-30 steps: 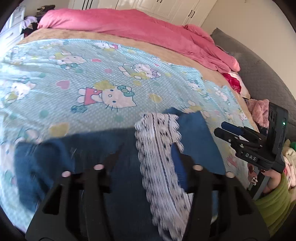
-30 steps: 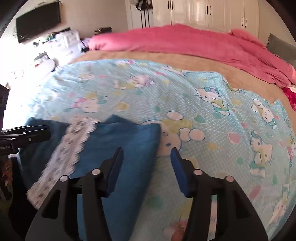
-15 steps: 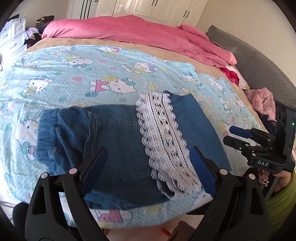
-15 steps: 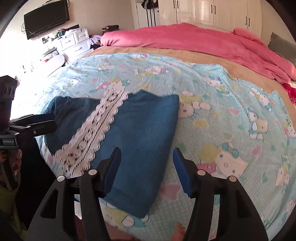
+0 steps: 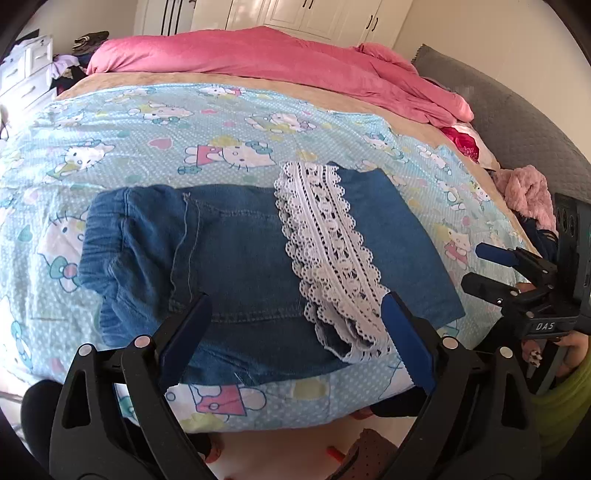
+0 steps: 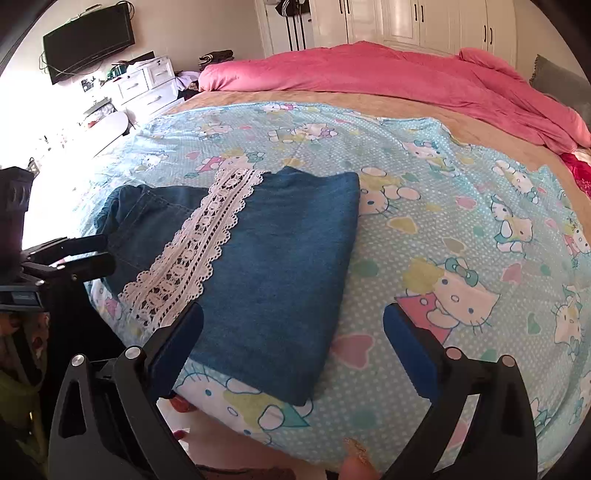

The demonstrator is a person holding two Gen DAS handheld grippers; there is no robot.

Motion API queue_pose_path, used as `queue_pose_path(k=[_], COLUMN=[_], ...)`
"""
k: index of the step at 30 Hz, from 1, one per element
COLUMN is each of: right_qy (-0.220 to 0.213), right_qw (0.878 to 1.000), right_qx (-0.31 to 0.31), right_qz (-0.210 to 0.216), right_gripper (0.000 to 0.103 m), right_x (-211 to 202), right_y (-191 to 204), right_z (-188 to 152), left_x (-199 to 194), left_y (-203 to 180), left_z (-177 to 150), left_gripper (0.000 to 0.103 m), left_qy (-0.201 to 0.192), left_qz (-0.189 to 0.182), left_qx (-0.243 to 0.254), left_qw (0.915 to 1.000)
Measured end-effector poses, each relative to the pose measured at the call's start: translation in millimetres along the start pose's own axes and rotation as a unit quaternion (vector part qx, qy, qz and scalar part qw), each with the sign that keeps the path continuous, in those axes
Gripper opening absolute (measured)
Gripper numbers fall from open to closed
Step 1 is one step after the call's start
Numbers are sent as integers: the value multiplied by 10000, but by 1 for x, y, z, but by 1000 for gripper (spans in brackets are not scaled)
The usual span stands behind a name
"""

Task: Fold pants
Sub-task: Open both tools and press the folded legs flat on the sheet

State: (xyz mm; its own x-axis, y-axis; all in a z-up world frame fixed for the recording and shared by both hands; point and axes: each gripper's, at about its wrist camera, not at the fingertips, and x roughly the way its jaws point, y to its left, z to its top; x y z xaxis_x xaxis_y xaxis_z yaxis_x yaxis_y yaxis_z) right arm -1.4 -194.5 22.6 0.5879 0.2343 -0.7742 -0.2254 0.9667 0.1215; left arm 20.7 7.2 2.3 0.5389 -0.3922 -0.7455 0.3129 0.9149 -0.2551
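The blue pants (image 5: 236, 258) lay folded on the light blue cat sheet (image 5: 155, 133), close to the near edge of the bed. One part was folded over the rest, and a strip of white lace (image 5: 325, 251) ran across the top of the pants, from the far side down to the near edge. The waist end was bunched up on the left in the left view. The left tongs (image 5: 295, 332) hung over the near edge of the pants with their blue pads spread wide and opening, and they pinched nothing. The right tongs (image 6: 293, 347) were spread wide too and opening more, and nothing was squeezed between them; they hung over the near corner of the pants and the sheet beside it. A big pink blanket (image 6: 388, 74) was piled at the far side of the bed. White cupboards (image 6: 406, 22) stood behind it, and a dark TV (image 6: 88, 40) hung on the wall.
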Motion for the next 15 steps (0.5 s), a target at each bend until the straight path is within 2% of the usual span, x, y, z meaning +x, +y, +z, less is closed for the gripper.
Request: queue_pose_path(k=[4, 6, 8, 12, 15], right_qy=[145, 223, 267, 341, 564], right_qw=[9998, 9995, 9994, 9987, 9974], right_qx=[132, 219, 240, 374, 423], right_qz=[-18, -10, 16, 106, 172], right_gripper=[97, 97, 97, 96, 75], right_x=[3, 5, 6, 10, 23], right_y=[-6, -9, -11, -15, -17], right_z=[-5, -8, -10, -12, -13], left_x=[2, 4, 7, 13, 20], left_y=[-5, -9, -10, -18, -31], left_z=[-6, -8, -9, -10, -10], left_gripper=[86, 79, 67, 59, 57], left_qy=[25, 37, 90, 125, 155], left_qz=[-62, -12, -66, -211, -167], left_qx=[31, 119, 92, 106, 307], left_qw=[10000, 9999, 9999, 9996, 9993])
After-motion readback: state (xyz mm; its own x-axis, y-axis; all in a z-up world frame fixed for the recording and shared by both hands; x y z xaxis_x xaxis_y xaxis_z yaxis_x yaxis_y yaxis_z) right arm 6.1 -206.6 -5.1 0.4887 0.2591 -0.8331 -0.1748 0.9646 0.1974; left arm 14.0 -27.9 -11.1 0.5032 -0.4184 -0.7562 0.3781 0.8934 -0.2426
